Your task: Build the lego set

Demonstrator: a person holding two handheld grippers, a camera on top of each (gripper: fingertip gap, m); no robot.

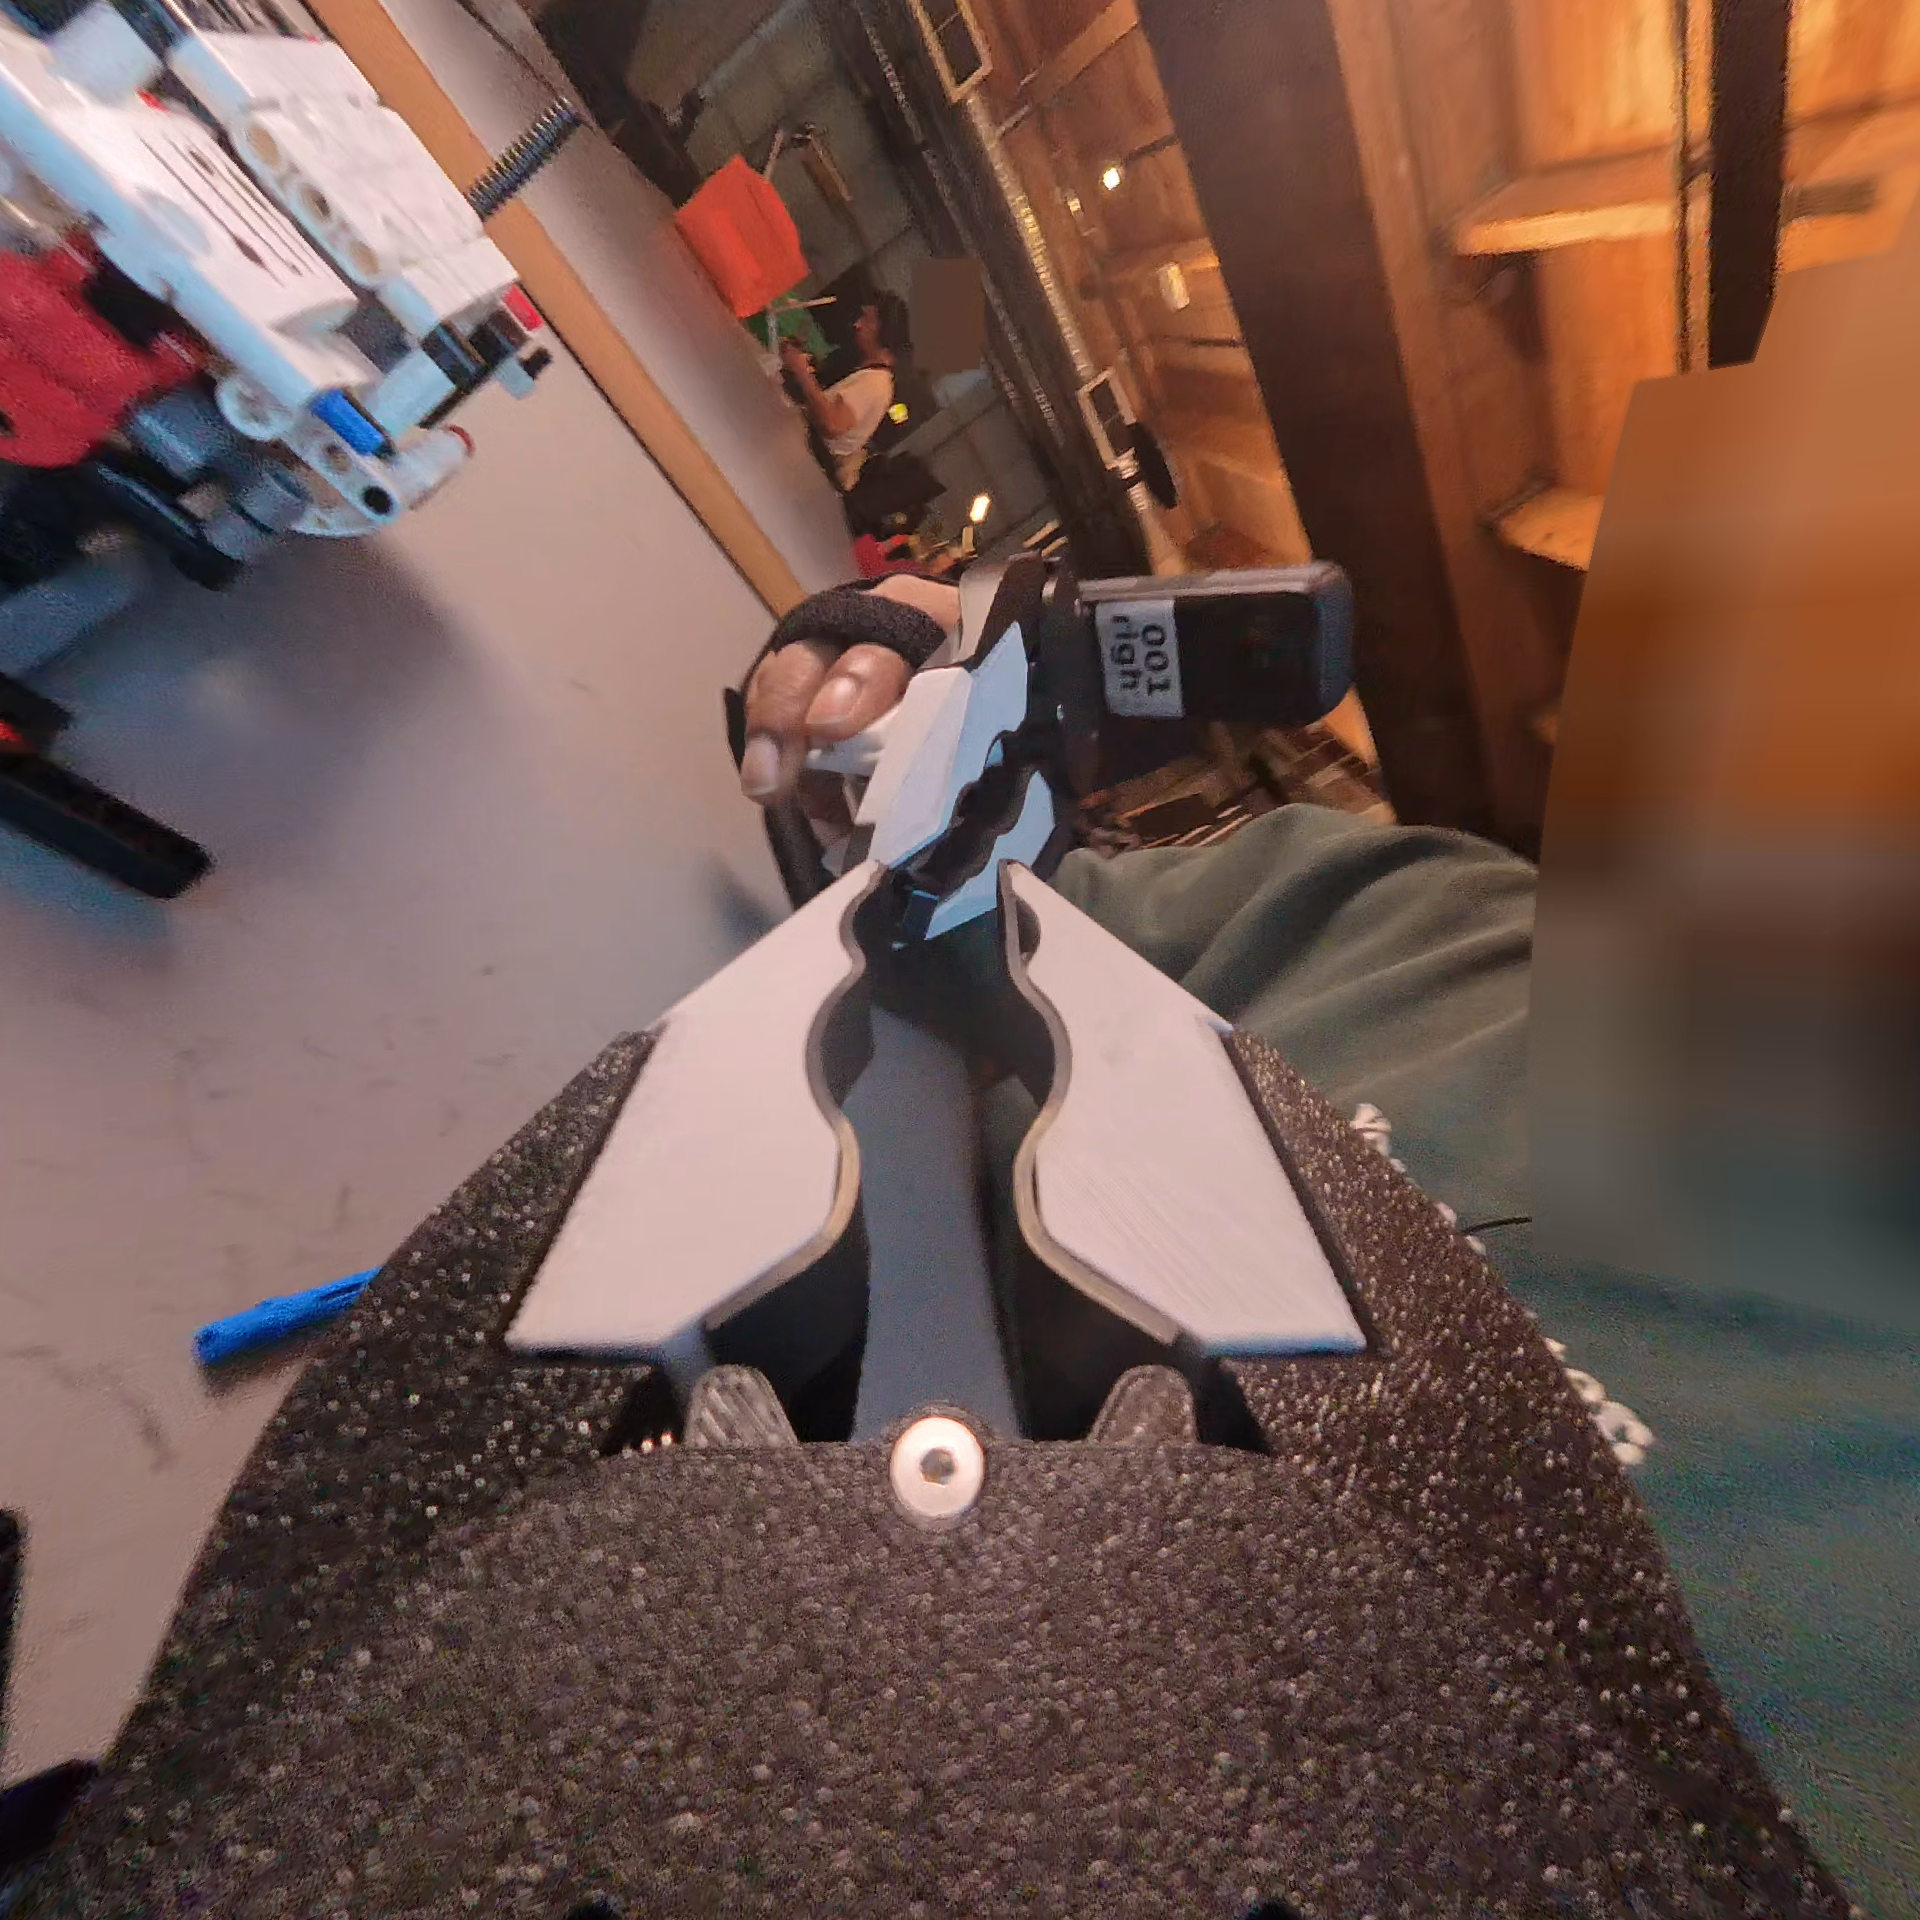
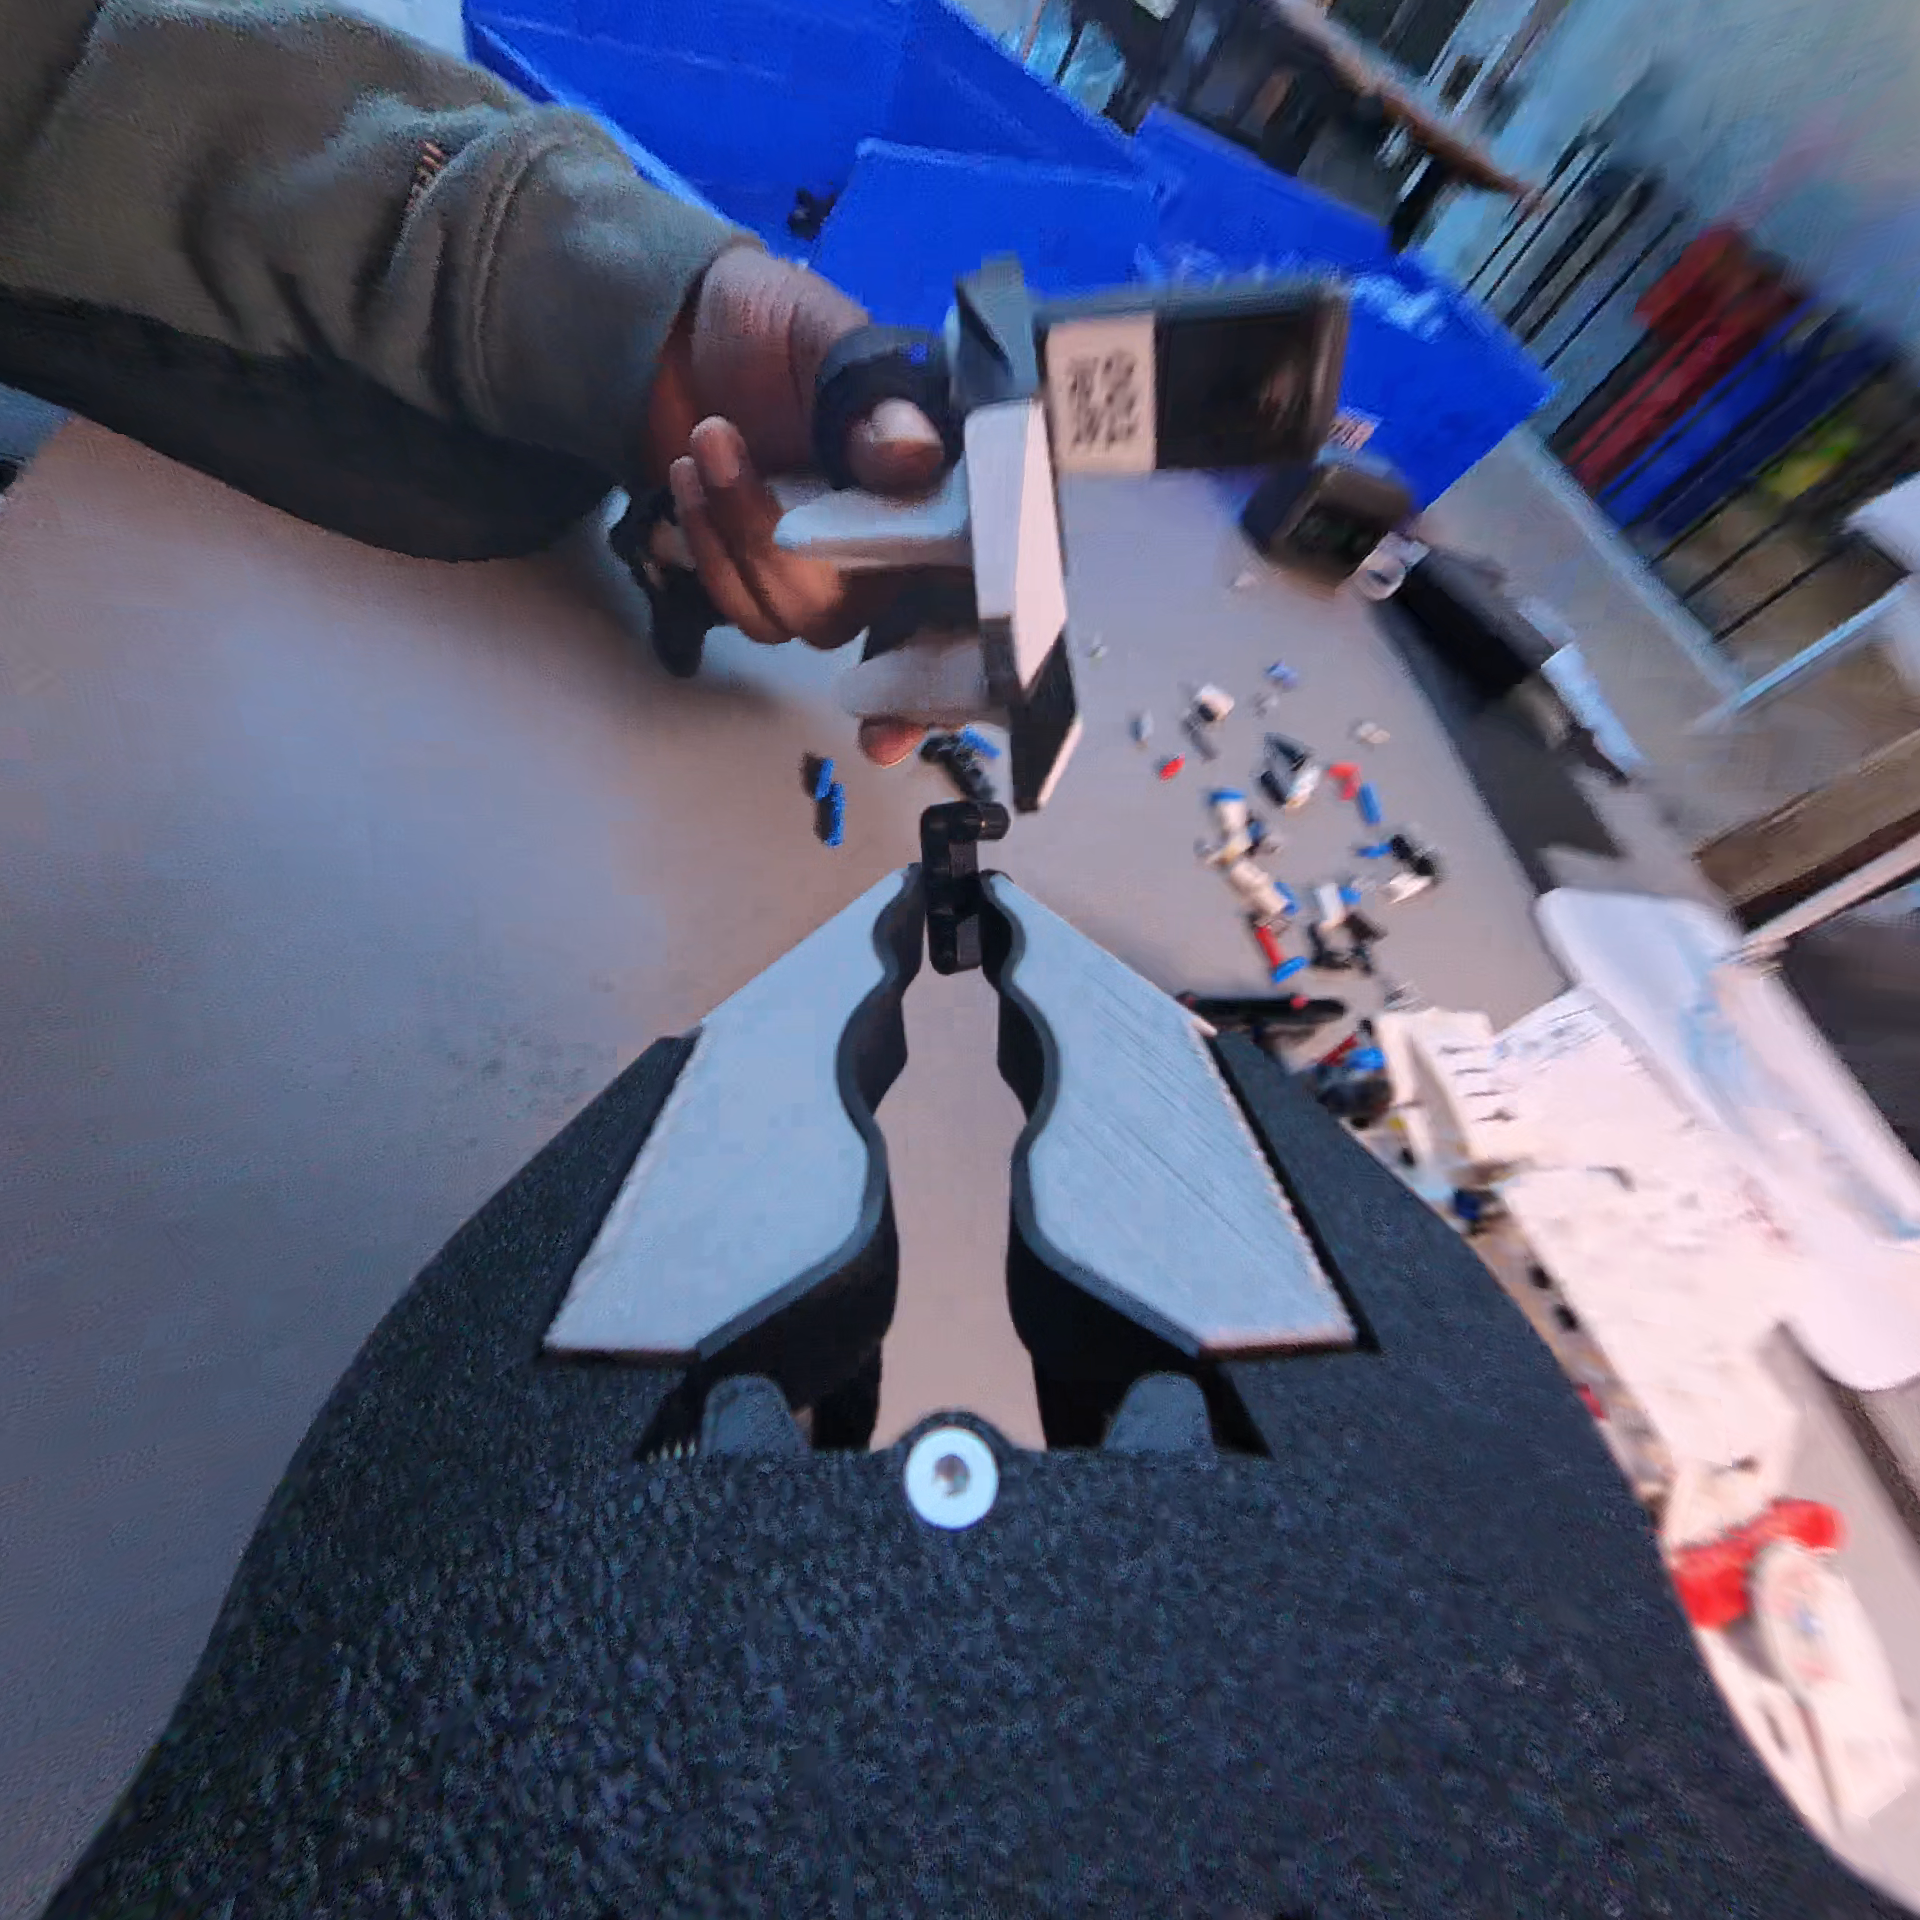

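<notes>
My right gripper [image 2: 954, 883] is shut on a small black Lego connector [image 2: 951, 842] that sticks out past its tips. In the left wrist view the right gripper [image 1: 920, 899] points its tips, with the small dark piece [image 1: 914, 925], into the gap between my left gripper's tips. My left gripper [image 1: 940, 883] is open and empty, held above the table; it also shows edge-on in the right wrist view [image 2: 1039, 748]. The partly built white, red and grey Lego model [image 1: 239, 291] stands at the far left on the table.
A blue pin [image 1: 281, 1320] and a black beam [image 1: 94, 821] lie on the grey table [image 1: 416, 831]. Several loose blue, red, white and black pieces [image 2: 1299, 831] are scattered to the right, near white model parts [image 2: 1610, 1143]. Blue bins [image 2: 1039, 208] stand behind. Only a small space, under 4 cm, lies between the two pairs of fingers. Left tips and right tips are each some 11 cm from the blue pin [image 1: 281, 1320].
</notes>
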